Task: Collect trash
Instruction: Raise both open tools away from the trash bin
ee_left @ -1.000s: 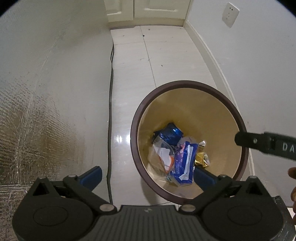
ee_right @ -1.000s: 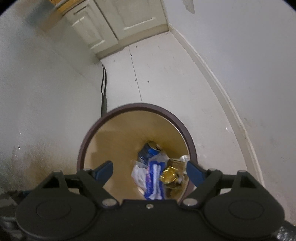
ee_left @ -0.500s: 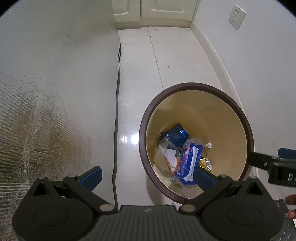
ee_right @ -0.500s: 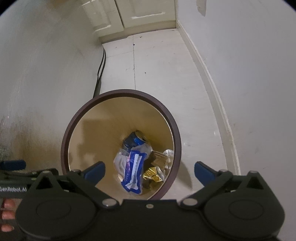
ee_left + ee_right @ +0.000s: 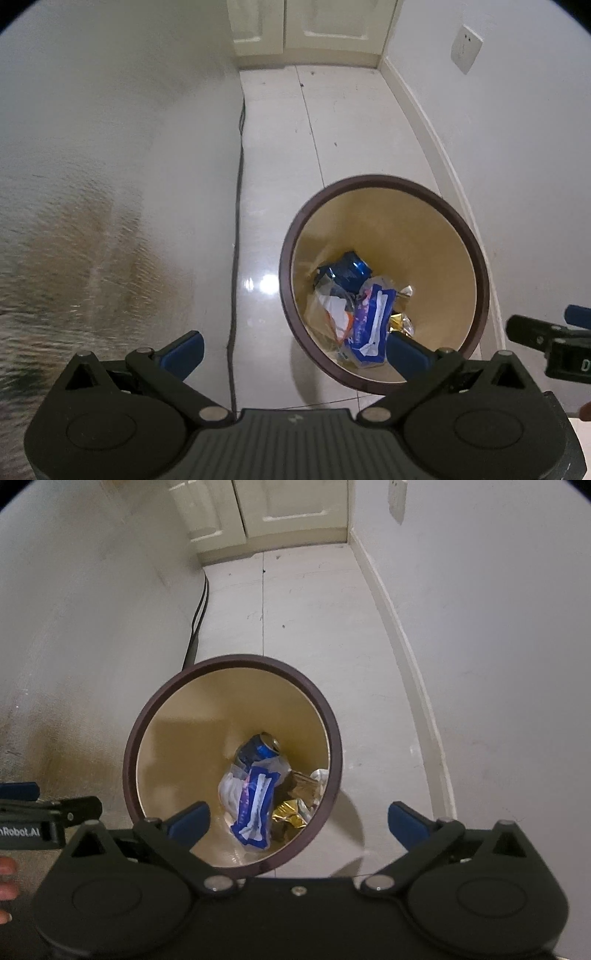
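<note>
Left gripper (image 5: 293,350) and right gripper (image 5: 299,821) point downward, fingers spread, empty.

A glossy tiled floor (image 5: 369,155) reflects light beside the smooth-walled bin (image 5: 436,236) holding a crinkled gold foil wrapper (image 5: 290,814).

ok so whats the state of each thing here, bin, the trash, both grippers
bin: upright on the floor, no lid, partly filled
blue can: lying tilted in the bin, against the far side of the pile
blue and white wrapper: crumpled, on top of the pile
gold foil wrapper: crumpled, at the bottom
left gripper: open, empty
right gripper: open wide, empty
</note>
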Demonstrator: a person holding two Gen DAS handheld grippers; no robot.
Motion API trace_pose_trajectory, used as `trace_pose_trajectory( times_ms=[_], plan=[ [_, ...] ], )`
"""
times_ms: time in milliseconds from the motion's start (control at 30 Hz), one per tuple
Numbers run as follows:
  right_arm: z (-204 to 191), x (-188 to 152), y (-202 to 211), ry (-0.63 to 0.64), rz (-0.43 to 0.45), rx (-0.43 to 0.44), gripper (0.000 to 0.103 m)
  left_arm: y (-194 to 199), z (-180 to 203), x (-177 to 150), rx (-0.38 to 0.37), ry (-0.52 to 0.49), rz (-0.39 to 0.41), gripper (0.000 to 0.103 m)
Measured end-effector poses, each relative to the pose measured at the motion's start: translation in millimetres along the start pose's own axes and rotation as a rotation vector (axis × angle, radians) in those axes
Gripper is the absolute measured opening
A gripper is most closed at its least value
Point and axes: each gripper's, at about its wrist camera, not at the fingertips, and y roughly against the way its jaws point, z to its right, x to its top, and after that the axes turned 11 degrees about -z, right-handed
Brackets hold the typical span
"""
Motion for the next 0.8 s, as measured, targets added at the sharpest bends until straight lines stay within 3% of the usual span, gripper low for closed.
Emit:
trace_pose_trajectory(
  times_ms=[300,800],
  plan=[
    [5,-24,44,-0.022,0.019,-0.023,0.103,51,2,-29,0.016,-0.016,0.055,0.103],
    [7,-75,162,-0.050,0.214,-0.024,0.103,159,19,-84,-0.024,-0.052,0.240,0.103]
  ],
)
